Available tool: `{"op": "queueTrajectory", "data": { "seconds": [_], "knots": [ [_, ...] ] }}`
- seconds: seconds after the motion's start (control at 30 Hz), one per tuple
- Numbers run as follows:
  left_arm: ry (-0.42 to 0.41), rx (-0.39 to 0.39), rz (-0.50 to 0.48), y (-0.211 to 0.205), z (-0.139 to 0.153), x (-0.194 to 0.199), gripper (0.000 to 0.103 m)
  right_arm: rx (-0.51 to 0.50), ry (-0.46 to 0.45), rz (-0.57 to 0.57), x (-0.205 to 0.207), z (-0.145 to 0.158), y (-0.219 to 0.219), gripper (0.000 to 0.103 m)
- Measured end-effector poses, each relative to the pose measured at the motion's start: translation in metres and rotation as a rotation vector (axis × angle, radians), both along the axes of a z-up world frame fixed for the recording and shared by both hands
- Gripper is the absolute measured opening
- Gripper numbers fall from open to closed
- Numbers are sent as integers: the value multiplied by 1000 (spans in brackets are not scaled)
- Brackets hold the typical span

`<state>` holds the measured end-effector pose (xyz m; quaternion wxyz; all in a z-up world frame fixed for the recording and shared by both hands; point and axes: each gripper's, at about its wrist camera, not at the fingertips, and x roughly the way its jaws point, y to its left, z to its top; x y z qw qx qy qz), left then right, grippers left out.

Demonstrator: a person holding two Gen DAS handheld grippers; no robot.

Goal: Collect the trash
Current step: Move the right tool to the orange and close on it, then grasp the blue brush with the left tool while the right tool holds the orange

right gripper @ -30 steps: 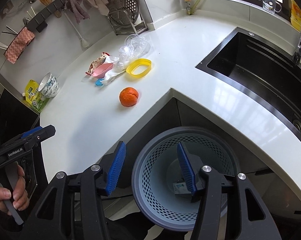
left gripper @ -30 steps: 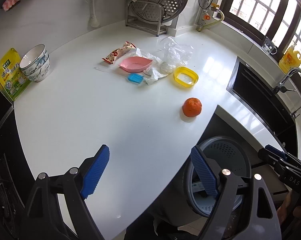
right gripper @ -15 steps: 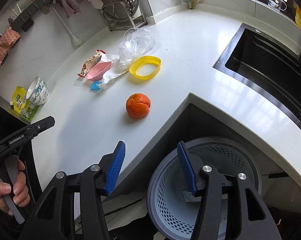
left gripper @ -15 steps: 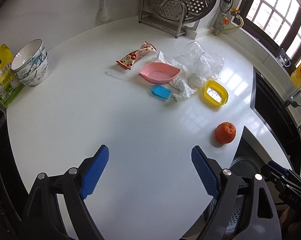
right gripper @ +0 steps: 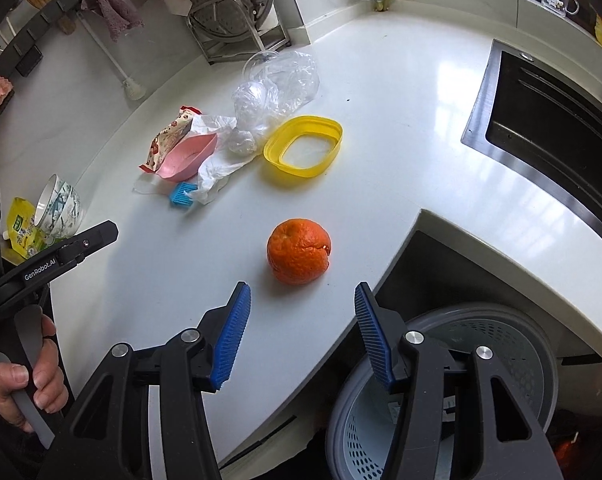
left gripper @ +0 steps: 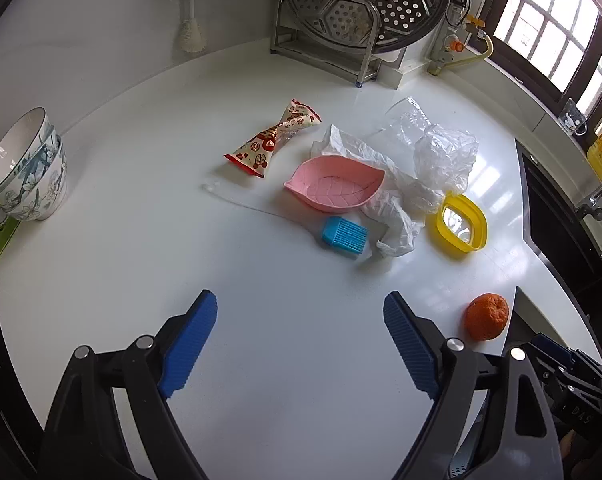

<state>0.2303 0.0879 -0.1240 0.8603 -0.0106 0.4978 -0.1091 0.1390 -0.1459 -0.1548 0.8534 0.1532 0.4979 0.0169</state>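
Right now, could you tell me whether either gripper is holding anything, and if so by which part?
Nothing is held. The left gripper and right gripper are both open and empty above the counter.

Both grippers (left gripper: 301, 336) (right gripper: 301, 332) had black frames, 2 blue ribbed pads (right gripper: 231, 340), silver screws, white "GenRobot.AI" lettering.

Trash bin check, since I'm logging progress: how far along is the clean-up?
Done: little; the bin seems to hold a scrap or two. In hand: nothing; the left gripper and right gripper both have jaws open and empty, the right one nearest the orange. Left: snack wrapper, crumpled tissue and plastic bag lie on the counter.
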Motion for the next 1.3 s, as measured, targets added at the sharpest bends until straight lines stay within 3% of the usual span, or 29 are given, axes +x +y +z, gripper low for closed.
{"op": "queueTrajectory", "data": {
  "seconds": [0.53, 0.7, 0.77, 0.97, 1.3],
  "knots": [
    [54, -26, 0, -5, -29, 9, 84, -8, 42, -33, 32, -32, 8, 54],
    [50, -25, 2, -6, -30, 10, 84, -43, 14, -35, 34, -35, 14, 53],
    [51, -30, 10, -7, -32, 11, 84, -50, 1, -29, 35, -35, 14, 46],
    [51, -48, 54, -14, -37, 18, 87, -66, -25, -22, 38, -32, 10, 35],
    [48, -73, 189, -27, -42, 51, 87, -53, -38, -62, 41, -31, -12, 34]
  ]
}}
